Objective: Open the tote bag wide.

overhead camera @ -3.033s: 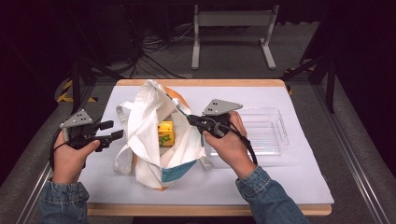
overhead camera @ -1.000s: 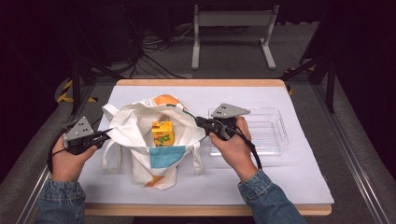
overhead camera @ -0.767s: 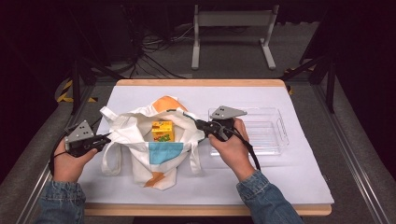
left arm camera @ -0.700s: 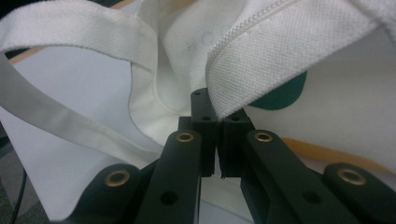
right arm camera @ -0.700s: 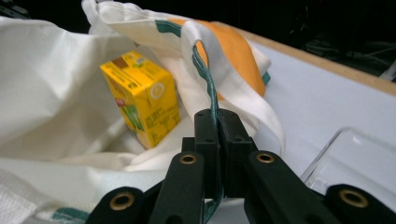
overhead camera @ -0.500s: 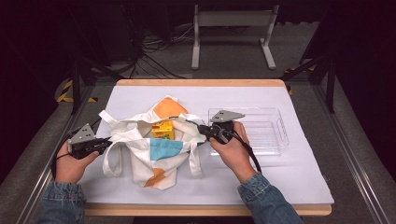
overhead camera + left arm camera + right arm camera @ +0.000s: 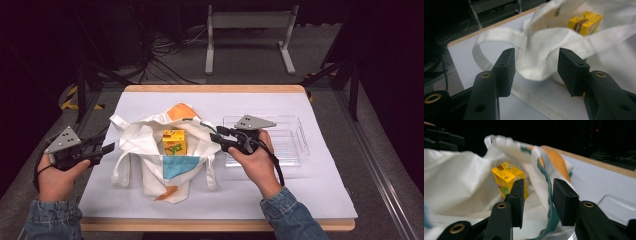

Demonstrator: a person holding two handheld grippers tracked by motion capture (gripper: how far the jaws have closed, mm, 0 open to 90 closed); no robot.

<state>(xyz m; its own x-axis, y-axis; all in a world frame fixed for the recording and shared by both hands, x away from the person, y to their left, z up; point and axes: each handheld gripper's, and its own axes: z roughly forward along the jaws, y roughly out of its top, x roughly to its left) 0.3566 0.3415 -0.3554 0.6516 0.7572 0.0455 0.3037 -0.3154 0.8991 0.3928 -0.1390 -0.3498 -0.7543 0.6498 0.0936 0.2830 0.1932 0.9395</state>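
A white tote bag (image 7: 150,137) with orange and teal patches lies slumped on the table, mouth open. A yellow carton (image 7: 174,141) stands inside it. My left gripper (image 7: 107,148) is just left of the bag, clear of the cloth. Its jaws have just been opening, and in the left gripper view the gripper (image 7: 536,53) is open with the bag's rim (image 7: 541,67) drooping beyond the pads. My right gripper (image 7: 216,134) is at the bag's right rim. Its jaws have also just been opening; the gripper (image 7: 537,183) is open, with the teal-edged rim (image 7: 546,192) loose between them and the carton (image 7: 507,178) behind.
A clear plastic tray (image 7: 287,142) sits right of the bag, under my right hand. The white mat (image 7: 300,185) covers the wooden table. A loose handle loop (image 7: 117,170) lies at the bag's left. Cables and a stand lie on the floor beyond the far edge.
Both grippers have let go of the bag's rim and opened. The bag has sunk and spread flat on the table. My left hand has drawn back to the left.
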